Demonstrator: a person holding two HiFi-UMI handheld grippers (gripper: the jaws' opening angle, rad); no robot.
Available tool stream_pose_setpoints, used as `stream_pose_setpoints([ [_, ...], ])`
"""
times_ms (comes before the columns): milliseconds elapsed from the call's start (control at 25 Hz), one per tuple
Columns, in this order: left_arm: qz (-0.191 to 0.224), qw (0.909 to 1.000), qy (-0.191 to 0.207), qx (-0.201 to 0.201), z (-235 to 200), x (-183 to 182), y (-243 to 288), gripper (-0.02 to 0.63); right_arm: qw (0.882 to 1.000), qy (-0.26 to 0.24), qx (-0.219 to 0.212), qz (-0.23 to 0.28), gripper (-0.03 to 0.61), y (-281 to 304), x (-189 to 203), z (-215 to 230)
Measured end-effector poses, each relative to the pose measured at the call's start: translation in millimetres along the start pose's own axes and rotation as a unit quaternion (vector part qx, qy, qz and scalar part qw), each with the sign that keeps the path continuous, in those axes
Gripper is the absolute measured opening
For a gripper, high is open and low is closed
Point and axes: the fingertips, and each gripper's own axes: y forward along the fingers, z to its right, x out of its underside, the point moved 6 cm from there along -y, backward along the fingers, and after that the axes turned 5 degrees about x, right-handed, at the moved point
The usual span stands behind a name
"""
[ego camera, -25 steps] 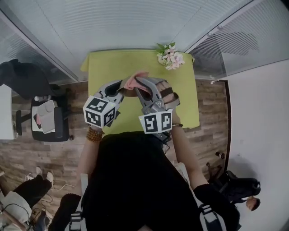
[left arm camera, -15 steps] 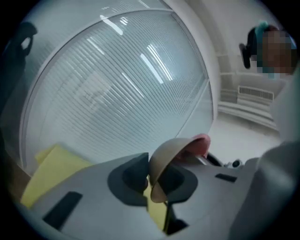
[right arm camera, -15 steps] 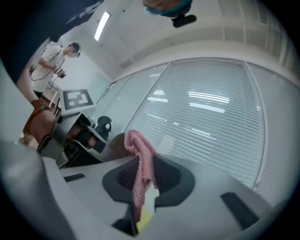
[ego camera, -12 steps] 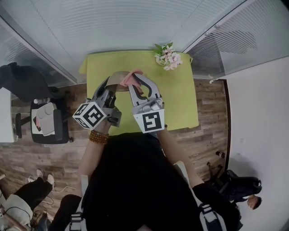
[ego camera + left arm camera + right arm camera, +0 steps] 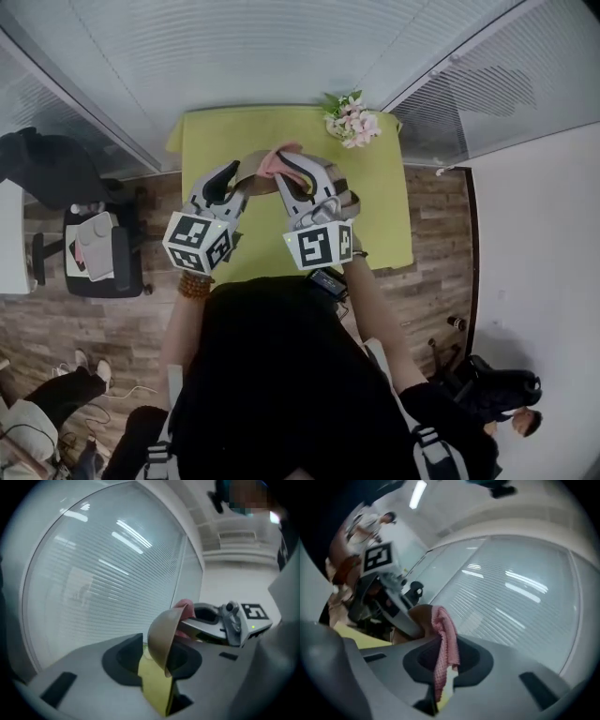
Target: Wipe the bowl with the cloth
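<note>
Since bowl (image 5: 164, 634) stands tilted between left gripper (image 5: 157, 667) jaws that have just been opening, gap beside its wall, it may drop over table's (image 5: 375, 216) far edge. Pink cloth (image 5: 443, 653), clamped in closed right gripper (image 5: 445, 667) at bowl's mouth: firm wipe could dislodge bowl.

office, by its blinded glass partitions (image 5: 234, 56)

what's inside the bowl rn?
Pink cloth shows over the bowl rim, pinched in the right gripper, which reaches in. The bowl wall covers the rest of the inside; anything else there can't be seen.
</note>
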Motion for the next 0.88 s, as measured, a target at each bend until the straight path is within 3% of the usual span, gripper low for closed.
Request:
stream_pose_setpoints([
  [80,-0.043,0.9967,0.067,-0.017,2,5,5,0.072,0.998,-0.061,-0.016,0.008,0.029,-3,-4,-9],
  [120,-0.051,0.9964,0.065,-0.016,2,8,7,0.06,0.998,-0.066,-0.019,0.01,0.029,-4,-5,-11],
  [200,-0.037,0.9993,0.006,-0.005,-2,9,7,0.046,0.999,-0.035,-0.012,0.011,0.029,-3,-3,-11],
  [280,-0.002,0.9984,-0.055,-0.006,-5,6,3,0.044,0.999,0.036,0.001,0.013,0.034,-1,-2,-8],
  [360,0.044,0.9904,-0.131,-0.003,-9,6,-2,0.044,0.994,0.109,0.013,0.019,0.042,0,-2,-6],
  [400,0.07,0.9809,-0.181,0.003,-11,8,-4,0.046,0.989,0.142,0.021,0.027,0.043,1,-2,-6],
  [480,0.123,0.9515,-0.281,0.024,-16,13,-9,0.046,0.971,0.233,0.037,0.05,0.037,2,-2,-4],
  [560,0.16,0.9228,-0.348,0.046,-18,16,-9,0.05,0.935,0.349,0.039,0.055,0.037,4,5,-3],
  [600,0.165,0.9161,-0.361,0.058,-19,17,-8,0.056,0.919,0.389,0.036,0.05,0.043,5,11,-3],
  [640,0.159,0.9162,-0.361,0.073,-19,18,-6,0.074,0.913,0.405,0.032,0.042,0.043,5,16,-3],
  [680,0.143,0.9224,-0.347,0.092,-19,18,-4,0.094,0.919,0.392,0.028,0.033,0.041,6,20,-3],
  [720,0.12,0.934,-0.319,0.108,-17,17,-2,0.11,0.936,0.35,0.025,0.023,0.037,6,21,-3],
  [800,0.066,0.9697,-0.215,0.096,-16,11,-3,0.162,0.981,0.191,0.018,0.005,0.031,7,16,-6],
  [840,0.038,0.9872,-0.14,0.066,-16,7,-5,0.163,0.995,0.1,0.014,-0.003,0.029,7,12,-9],
  [880,0.008,0.9978,-0.057,0.032,-14,4,-6,0.161,1.0,0.024,0.009,-0.009,0.029,6,8,-13],
])
